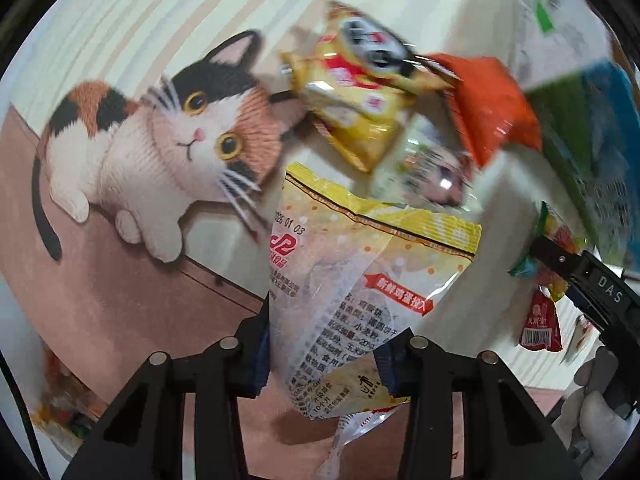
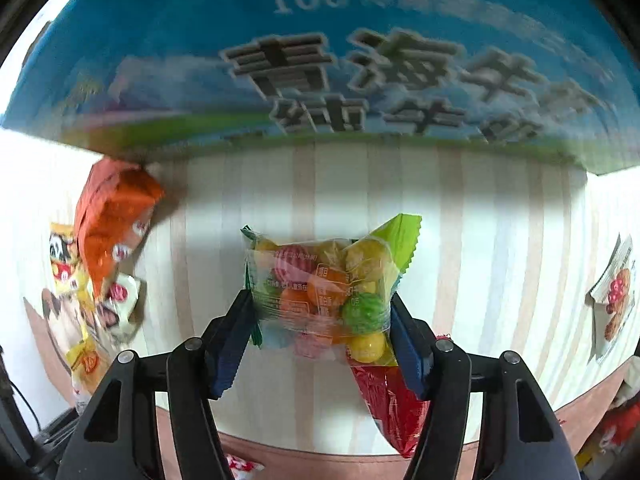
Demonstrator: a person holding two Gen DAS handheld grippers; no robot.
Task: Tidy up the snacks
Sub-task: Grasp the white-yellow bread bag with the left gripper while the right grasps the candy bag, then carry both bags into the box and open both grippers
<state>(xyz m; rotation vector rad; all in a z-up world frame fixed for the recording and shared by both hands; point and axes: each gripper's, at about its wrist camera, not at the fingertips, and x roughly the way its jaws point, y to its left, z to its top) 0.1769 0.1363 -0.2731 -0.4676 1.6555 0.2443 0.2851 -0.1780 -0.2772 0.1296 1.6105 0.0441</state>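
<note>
Both snack bags pinched: biscuit packet (image 1: 360, 280), candy bag (image 2: 320, 292)

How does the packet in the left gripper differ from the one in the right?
The egg-roll packet is yellow and white with printed text; the candy bag is clear, showing coloured balls, with a green edge. The egg-roll packet is long and runs well past the left gripper; the candy bag is short and squarish, spanning the right gripper. Both sit between blue pads, above a striped cloth.
</note>
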